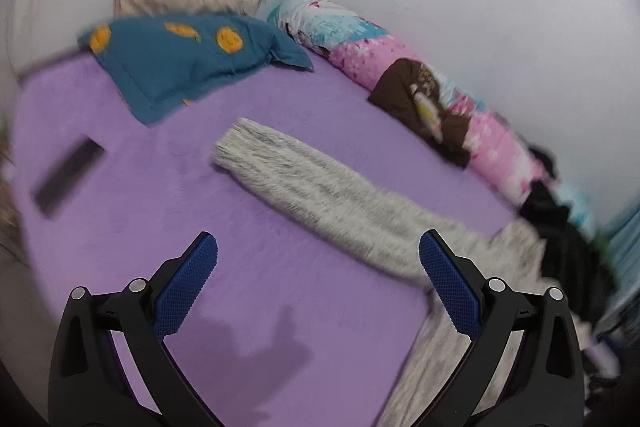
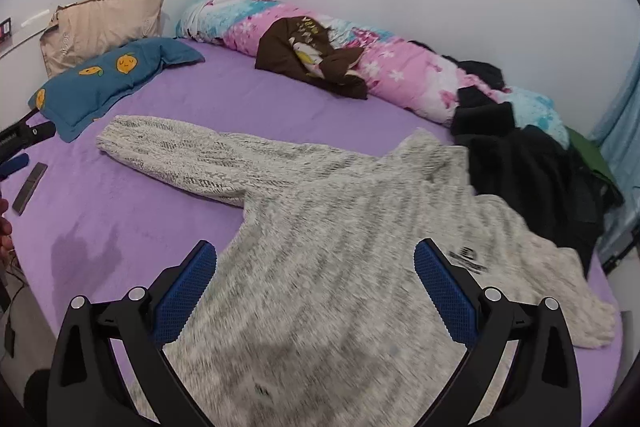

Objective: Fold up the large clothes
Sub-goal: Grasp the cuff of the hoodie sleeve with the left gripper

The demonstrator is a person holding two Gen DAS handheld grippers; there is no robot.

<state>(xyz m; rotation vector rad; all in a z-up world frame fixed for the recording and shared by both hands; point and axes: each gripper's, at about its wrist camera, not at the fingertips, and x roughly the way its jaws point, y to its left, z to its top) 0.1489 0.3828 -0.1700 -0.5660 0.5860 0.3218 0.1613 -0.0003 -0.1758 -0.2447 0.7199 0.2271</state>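
Observation:
A large grey-white knit sweater lies spread flat on the purple bed, one sleeve stretched out to the left. My right gripper is open and empty, hovering over the sweater's body. In the left wrist view the same sleeve runs diagonally across the bed. My left gripper is open and empty above the purple sheet, its right finger close to the sleeve's base. The left gripper also shows at the far left edge of the right wrist view.
A blue lemon-print pillow and a beige pillow lie at the head. A pink-blue rolled duvet with a brown garment lines the wall. Black clothes lie at the right. A dark remote lies at the left.

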